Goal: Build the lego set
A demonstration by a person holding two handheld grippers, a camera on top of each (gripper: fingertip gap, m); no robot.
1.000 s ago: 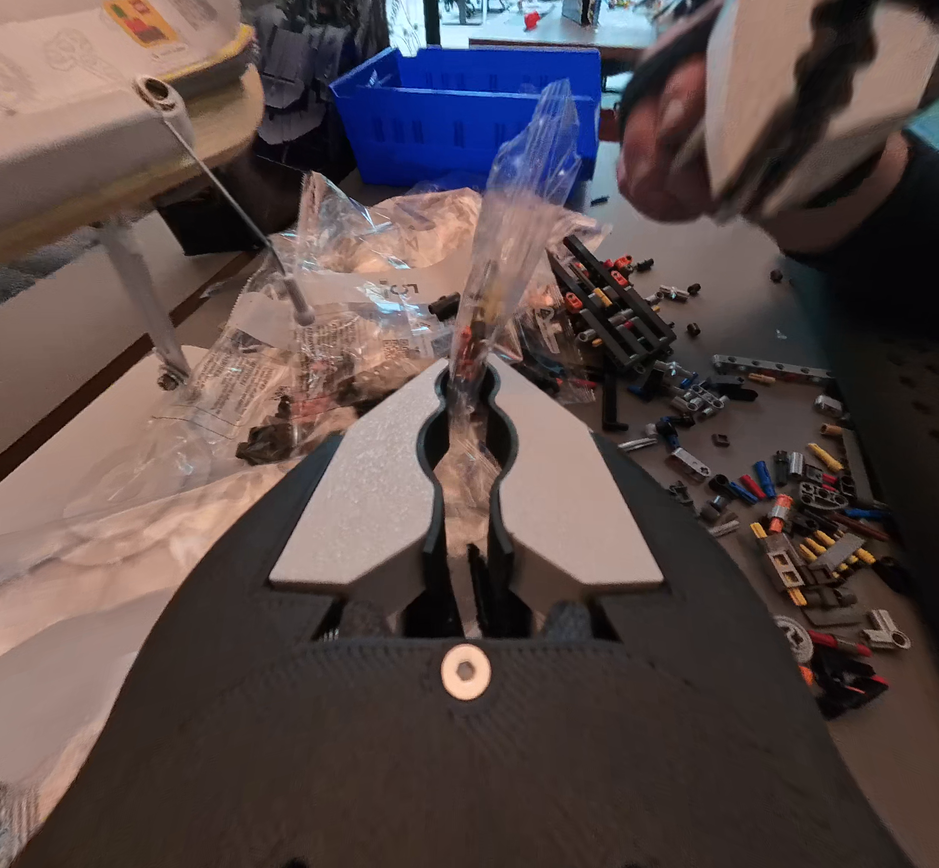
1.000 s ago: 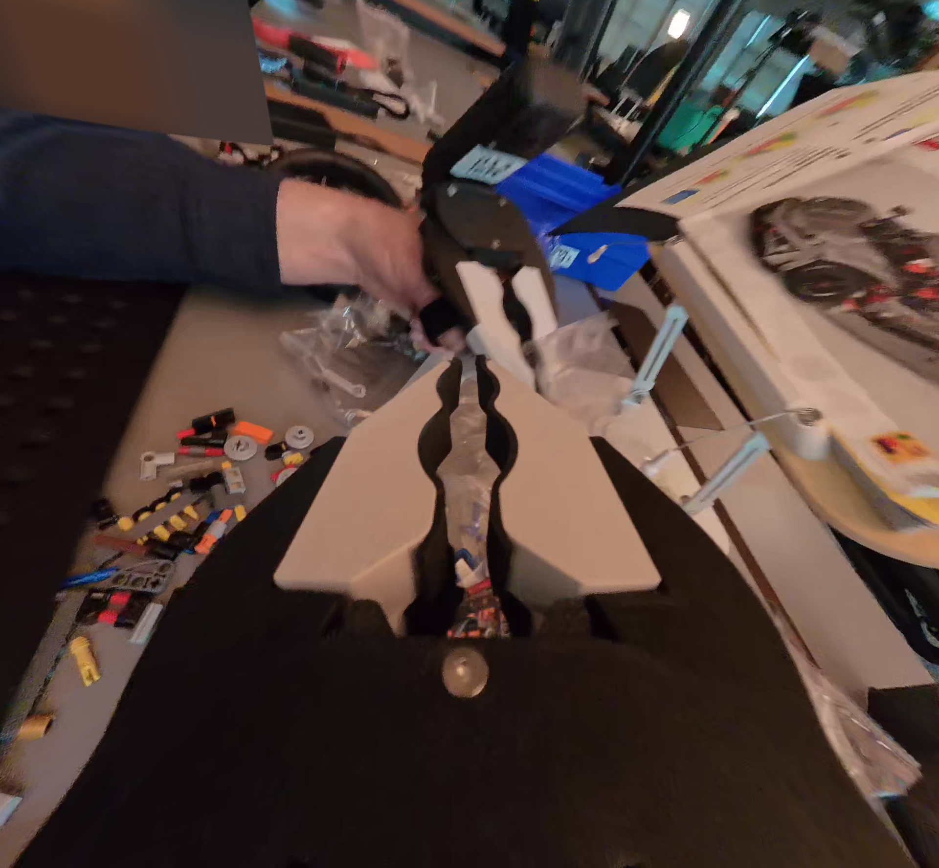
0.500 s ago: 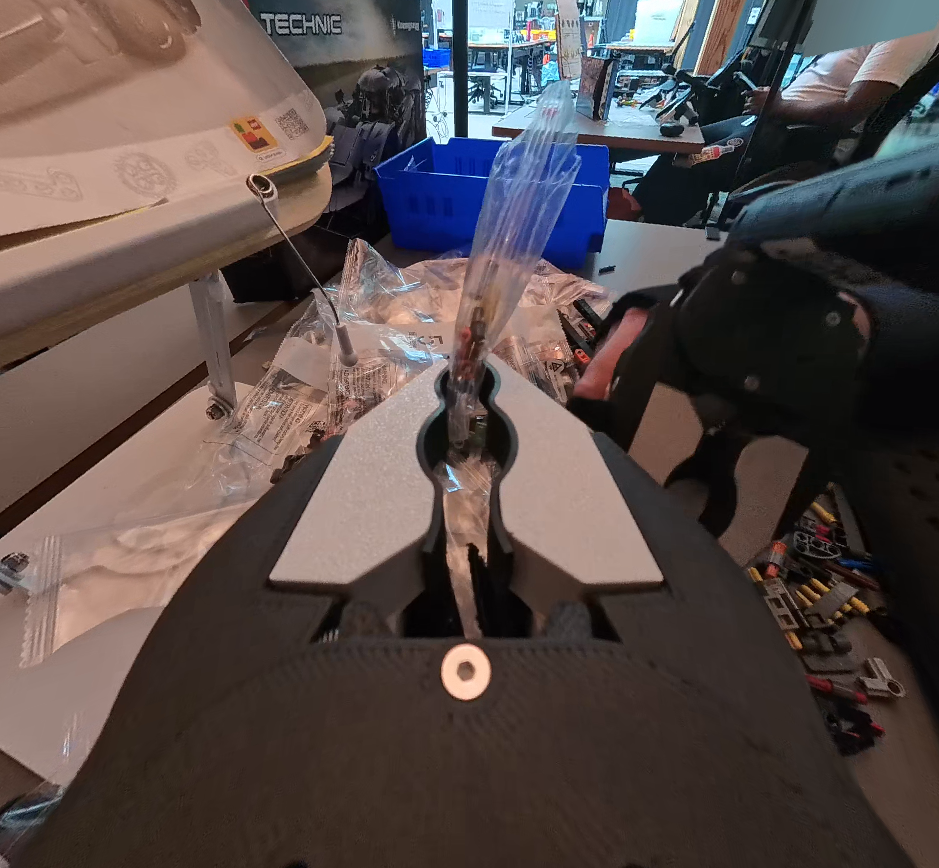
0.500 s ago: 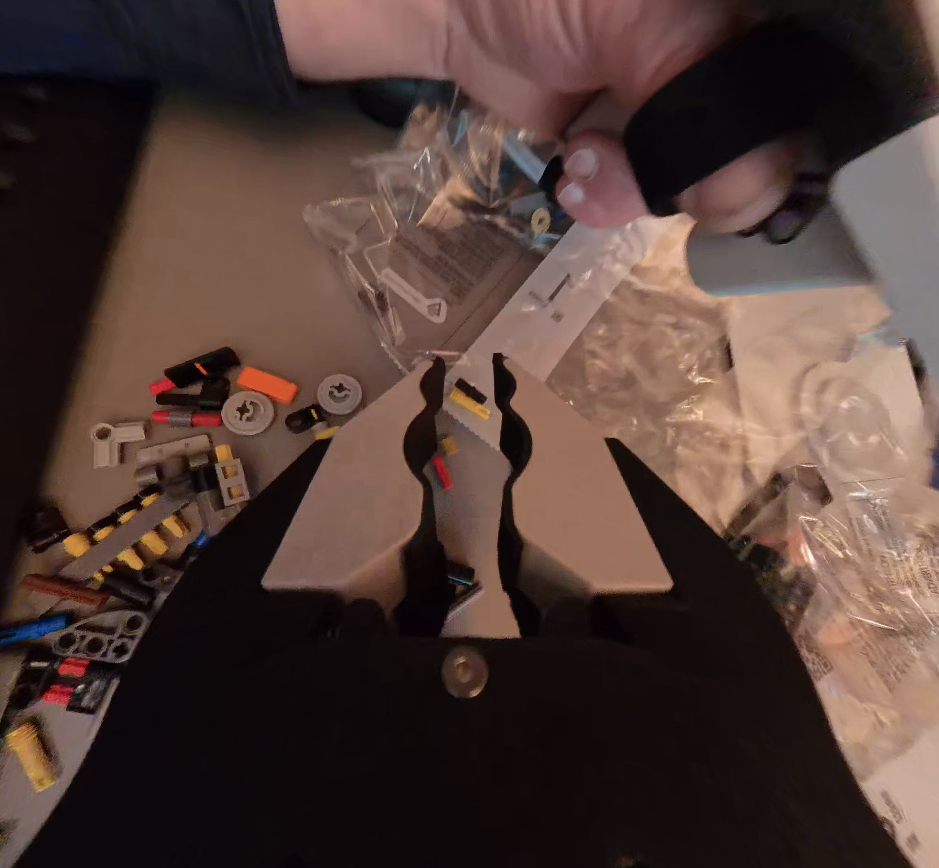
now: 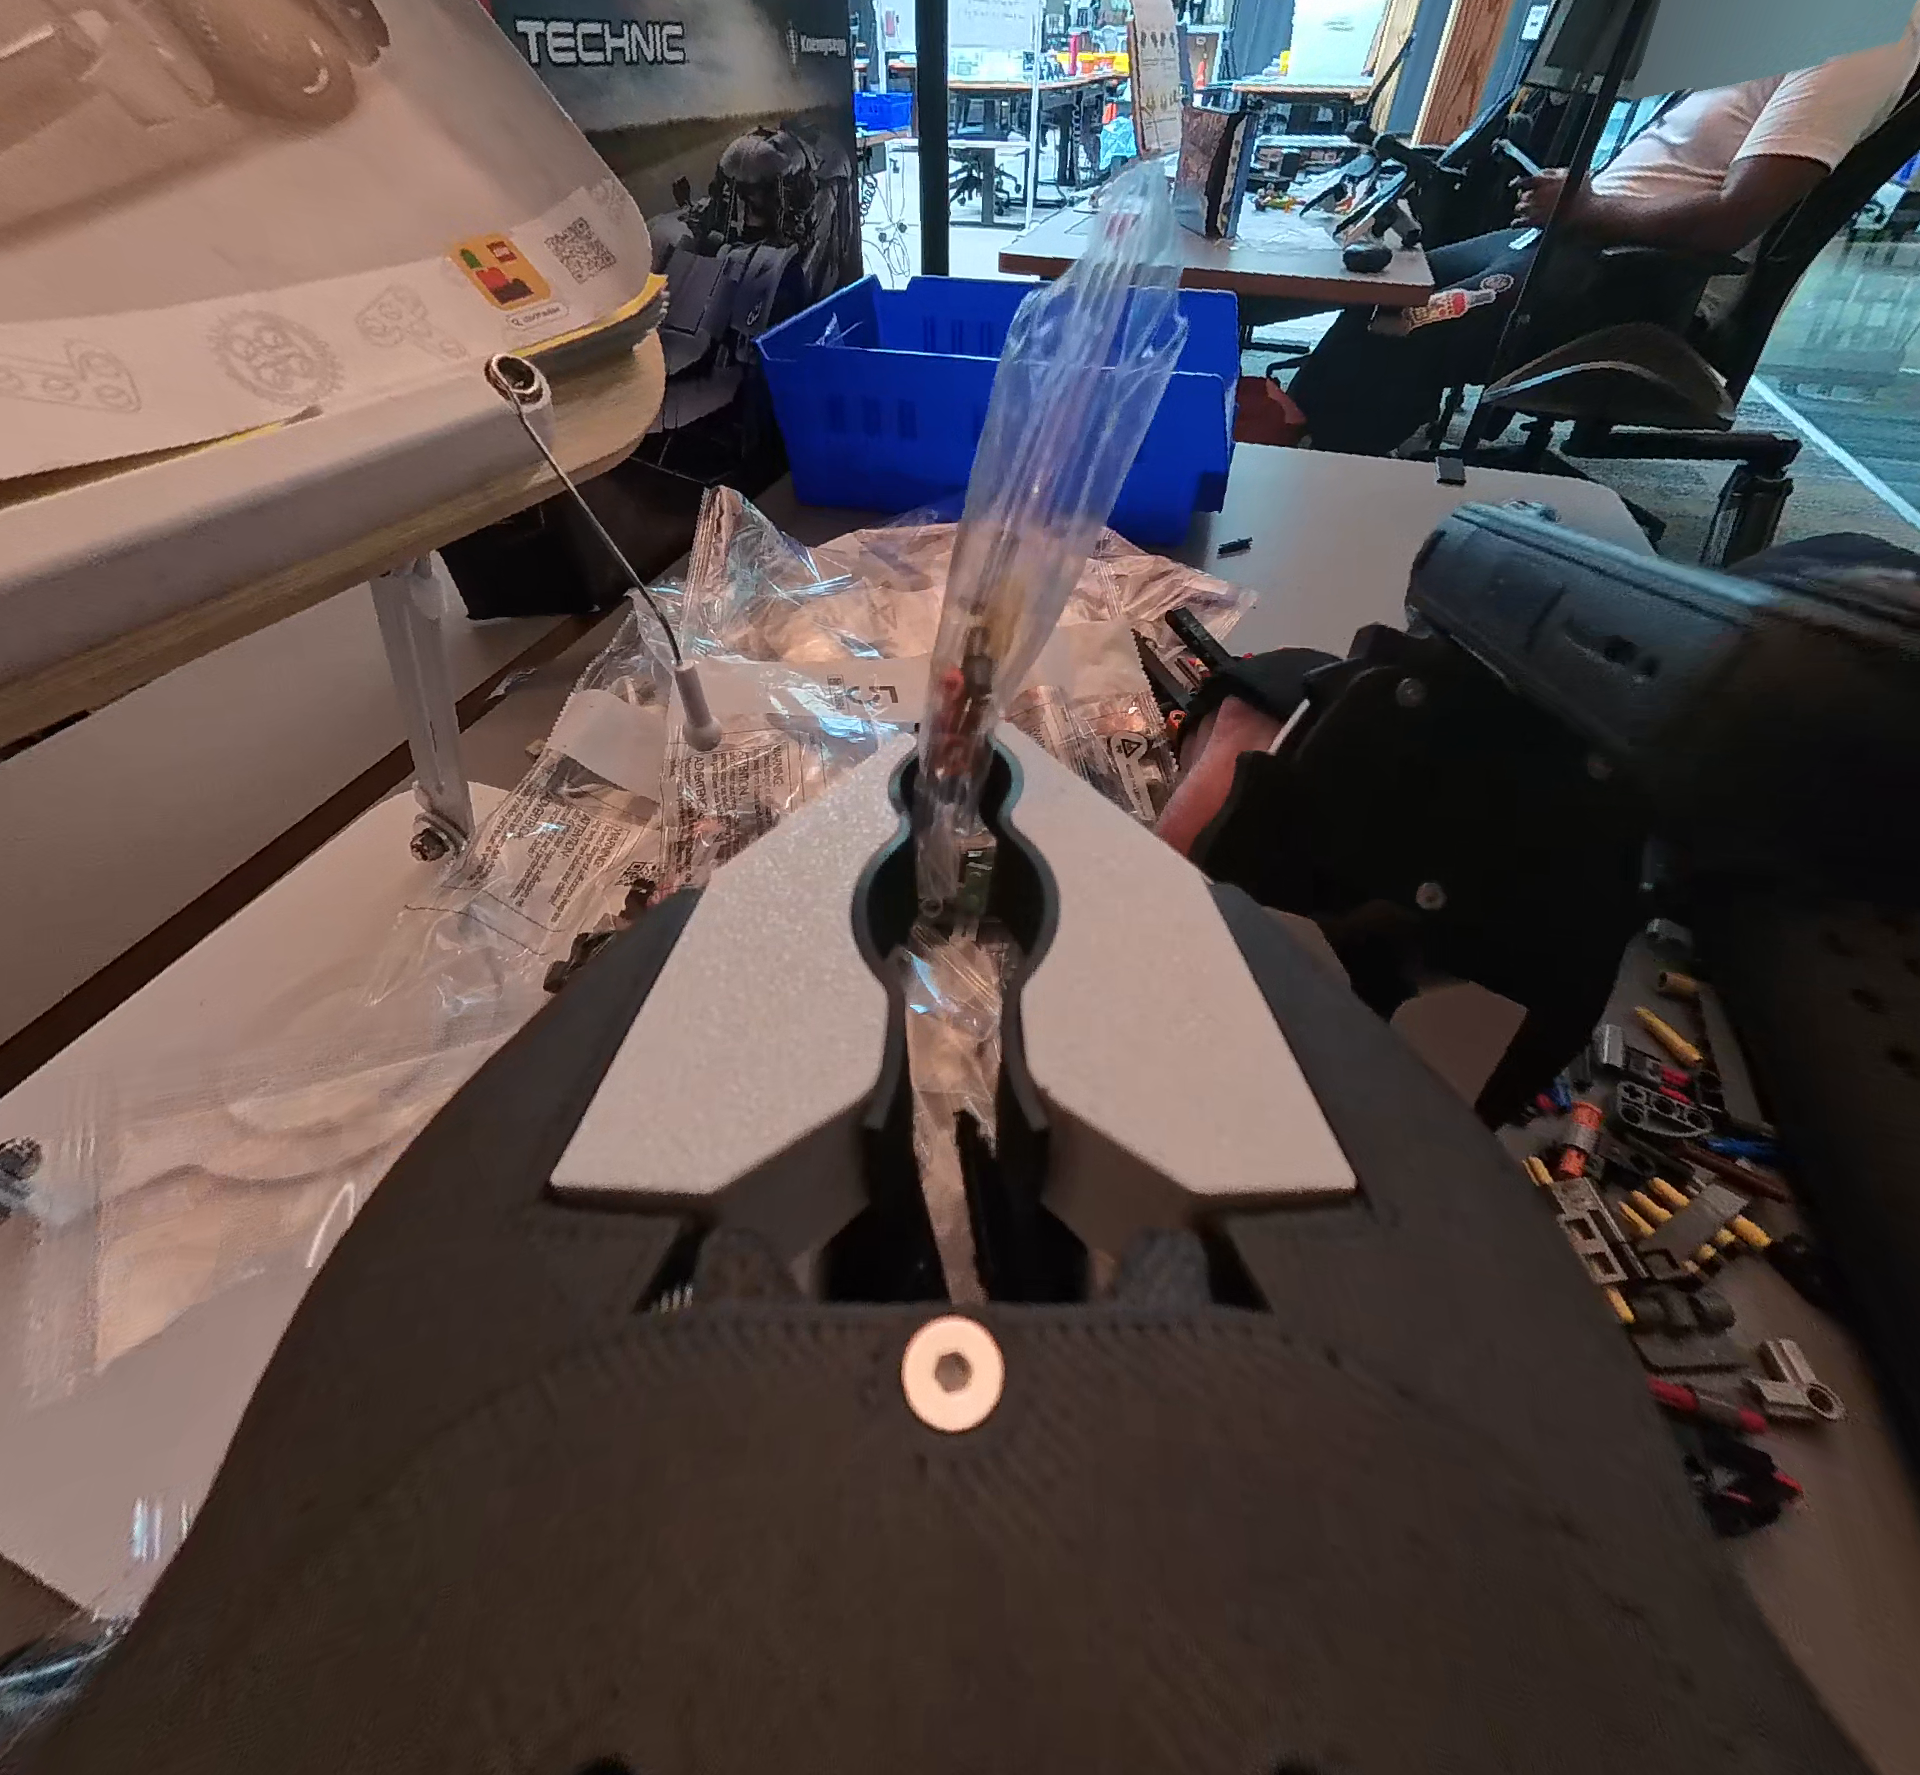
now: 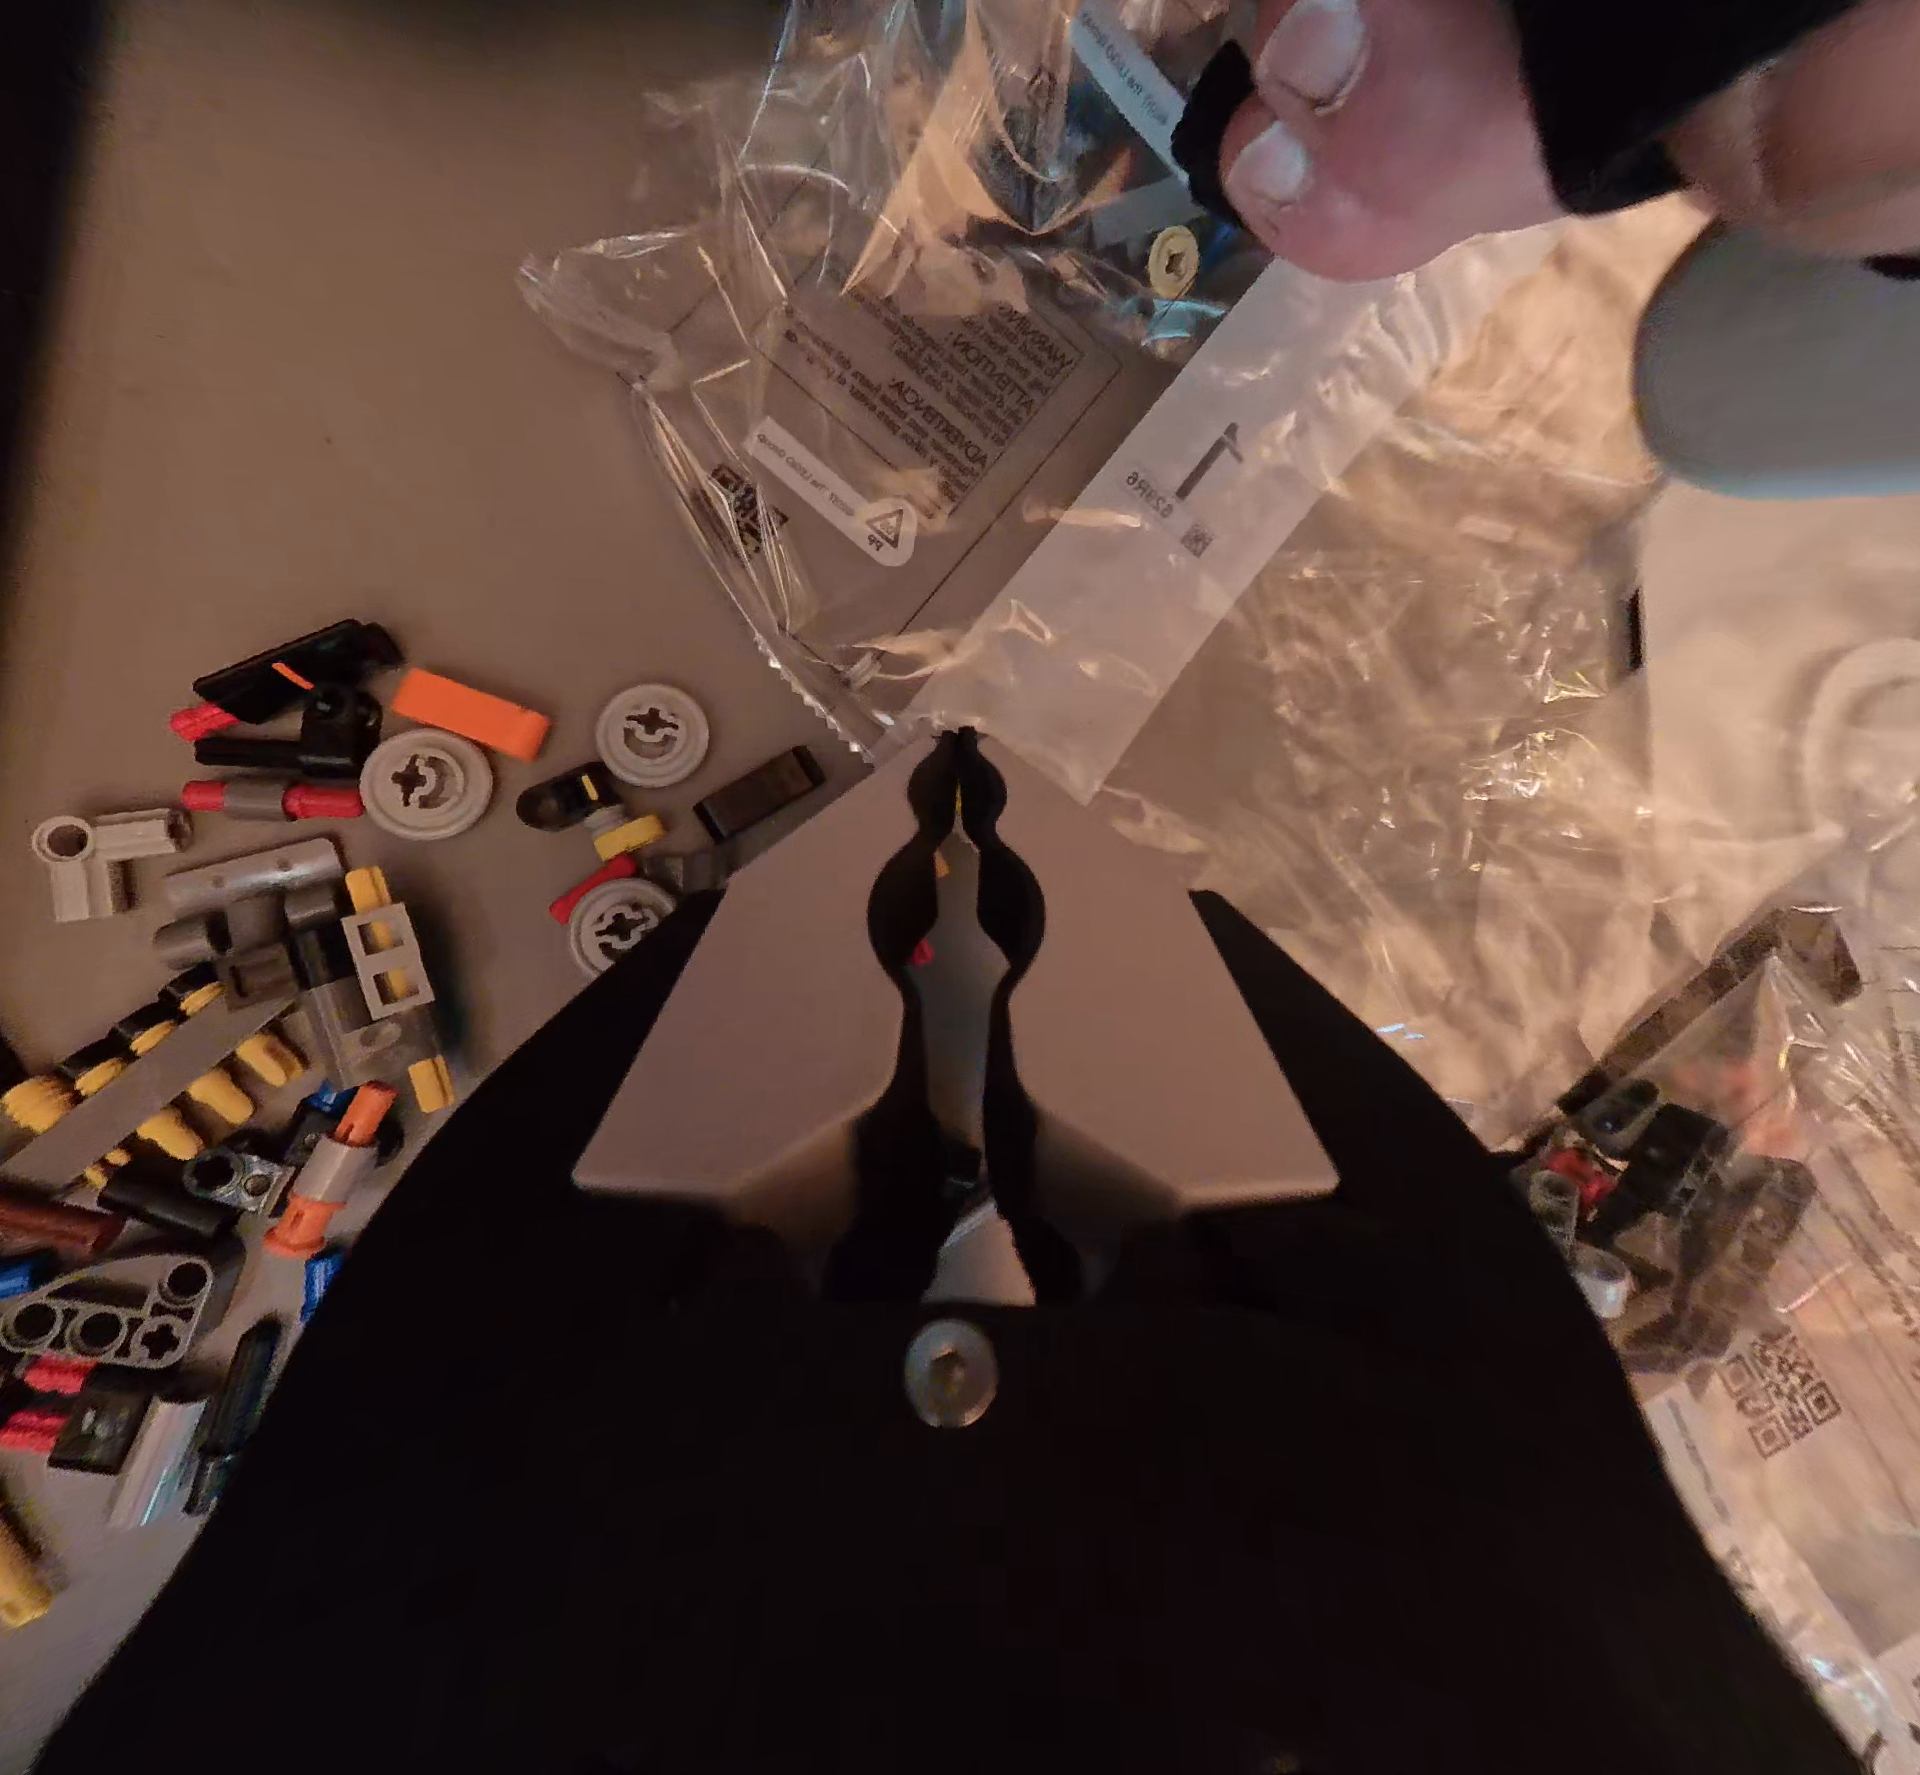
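The left gripper (image 5: 951,769) has its fingers closed on a clear plastic parts bag (image 5: 1060,437), held upright above the counter (image 5: 1382,499). The right gripper (image 6: 958,749), pointing down at the counter, has its fingers pressed together at the tips; whether they pinch the edge of a flat bag (image 6: 1122,582) there is unclear. Loose lego pieces (image 6: 260,946) lie scattered beside more sealed bags (image 5: 748,686). An open instruction booklet (image 5: 260,198) rests on a stand. The build looks barely begun: pieces are still being unpacked, with assembly almost all ahead.
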